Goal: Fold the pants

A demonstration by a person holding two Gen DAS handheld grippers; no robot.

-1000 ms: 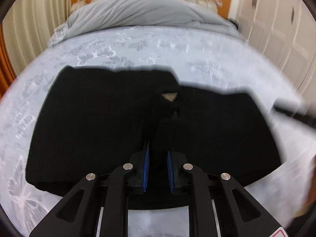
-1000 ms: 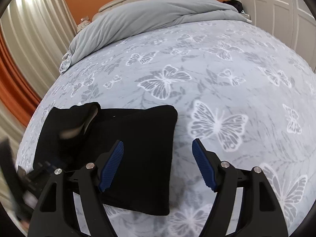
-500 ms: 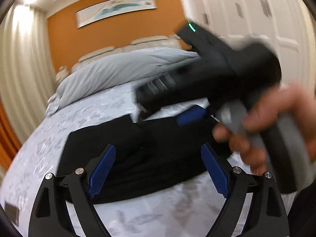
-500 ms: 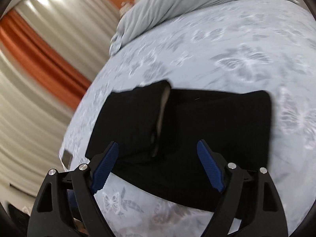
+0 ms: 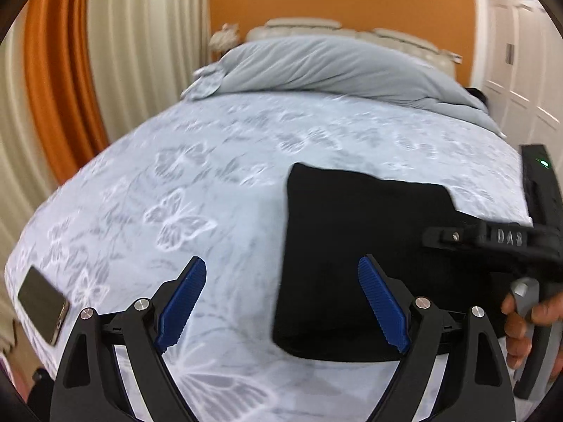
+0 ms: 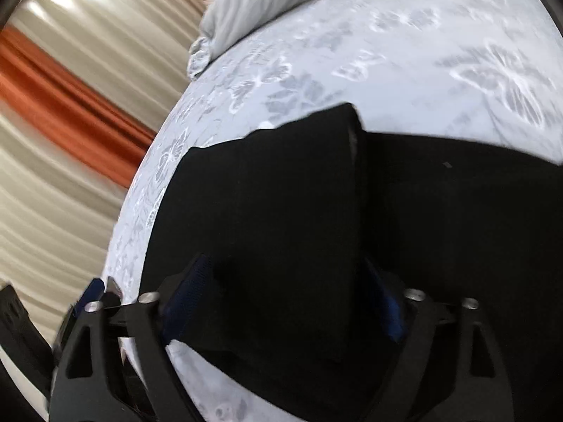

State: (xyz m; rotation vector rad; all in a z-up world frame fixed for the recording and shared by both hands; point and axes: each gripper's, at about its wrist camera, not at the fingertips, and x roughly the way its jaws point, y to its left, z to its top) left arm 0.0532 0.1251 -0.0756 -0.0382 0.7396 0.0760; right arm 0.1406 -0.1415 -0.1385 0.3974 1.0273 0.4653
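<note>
Left wrist view: the left gripper (image 5: 281,302) has its jaws spread wide with nothing between them, above the bed (image 5: 211,176) with its butterfly-print sheet. The folded black pants (image 5: 352,246) lie flat on the bed, right of centre, partly behind the right-hand blue pad. The right gripper (image 5: 506,242), held by a hand (image 5: 527,320), sits over the pants' right side. A phone (image 5: 42,304) lies near the bed's left edge. A grey duvet (image 5: 334,66) is bunched at the headboard.

Right wrist view: the right gripper (image 6: 292,302) has its jaws closing around a raised fold of the pants (image 6: 281,211); the image is blurred, so pad contact cannot be confirmed.
</note>
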